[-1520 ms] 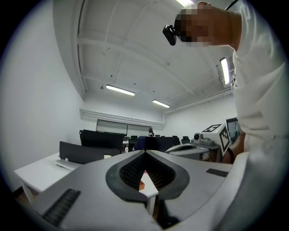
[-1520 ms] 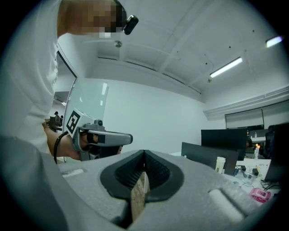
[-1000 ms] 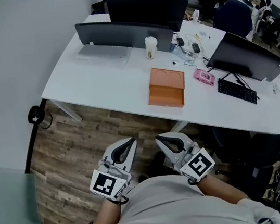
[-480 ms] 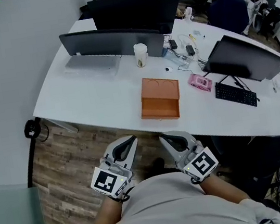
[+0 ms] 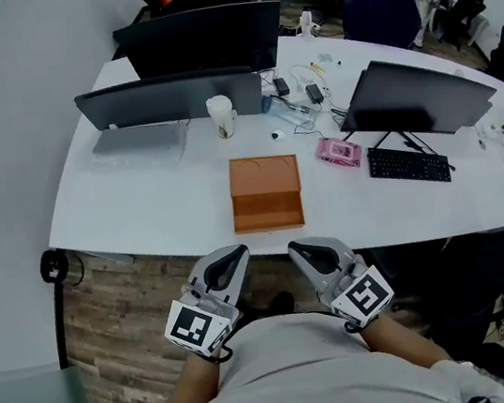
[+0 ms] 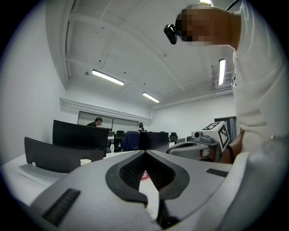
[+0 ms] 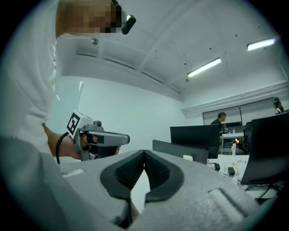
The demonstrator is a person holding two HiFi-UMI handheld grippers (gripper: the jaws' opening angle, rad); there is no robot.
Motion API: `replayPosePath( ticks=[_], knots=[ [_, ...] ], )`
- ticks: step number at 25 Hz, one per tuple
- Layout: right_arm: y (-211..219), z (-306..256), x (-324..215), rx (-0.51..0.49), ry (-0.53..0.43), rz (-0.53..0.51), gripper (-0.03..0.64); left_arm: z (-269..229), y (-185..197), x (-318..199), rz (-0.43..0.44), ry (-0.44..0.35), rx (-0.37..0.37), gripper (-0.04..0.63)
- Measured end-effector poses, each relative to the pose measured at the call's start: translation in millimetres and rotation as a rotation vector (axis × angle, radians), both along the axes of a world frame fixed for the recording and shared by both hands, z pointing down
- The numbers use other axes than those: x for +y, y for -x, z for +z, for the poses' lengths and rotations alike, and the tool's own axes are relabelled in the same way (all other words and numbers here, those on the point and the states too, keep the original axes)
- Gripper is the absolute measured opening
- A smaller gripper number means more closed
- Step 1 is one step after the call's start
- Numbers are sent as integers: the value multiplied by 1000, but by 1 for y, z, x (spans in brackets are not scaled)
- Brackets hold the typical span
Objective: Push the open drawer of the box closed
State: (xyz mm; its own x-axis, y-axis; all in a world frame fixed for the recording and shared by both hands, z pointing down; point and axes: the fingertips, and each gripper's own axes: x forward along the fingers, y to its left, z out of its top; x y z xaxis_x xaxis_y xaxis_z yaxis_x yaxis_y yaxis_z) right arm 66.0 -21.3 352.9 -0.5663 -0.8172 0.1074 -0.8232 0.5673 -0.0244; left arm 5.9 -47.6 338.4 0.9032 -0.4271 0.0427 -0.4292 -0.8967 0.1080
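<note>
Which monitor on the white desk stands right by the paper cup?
The front-left monitor: the cup stands at its right end. The other two stand farther from it.

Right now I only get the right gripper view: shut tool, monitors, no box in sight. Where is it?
Observer: The orange box sits on the white table, straight ahead of the person. Its drawer looks pulled out toward them.
Operator: Anything crowding it?
Observer: A pink item lies to its right, apart from it, and a paper cup stands behind it, also apart.
Operator: How far along are the tools?
Observer: Neither is over the table. The left tool and the right tool are held low by the person's chest, short of the table's near edge.
</note>
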Motion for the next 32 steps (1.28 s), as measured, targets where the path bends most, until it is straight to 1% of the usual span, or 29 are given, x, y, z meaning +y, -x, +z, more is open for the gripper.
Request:
replayPosePath(
  ticks=[7,12,14,21,32],
  knots=[
    [-24,-4,-7,-9,-5,99,3,0,-29,-16,98,-5,-1,-2],
    [-40,1,-17,25,-15,159,3,-1,-43,-30,162,-10,1,-2],
    [-42,1,-23,14,-1,179,3,0,-47,-37,183,-5,1,-2],
    [-51,13,-46,25,31,267,3,7,-51,-64,246,13,-10,-2],
    [-52,46,-86,28,94,403,3,33,-45,-113,343,46,-56,-2]
  ],
)
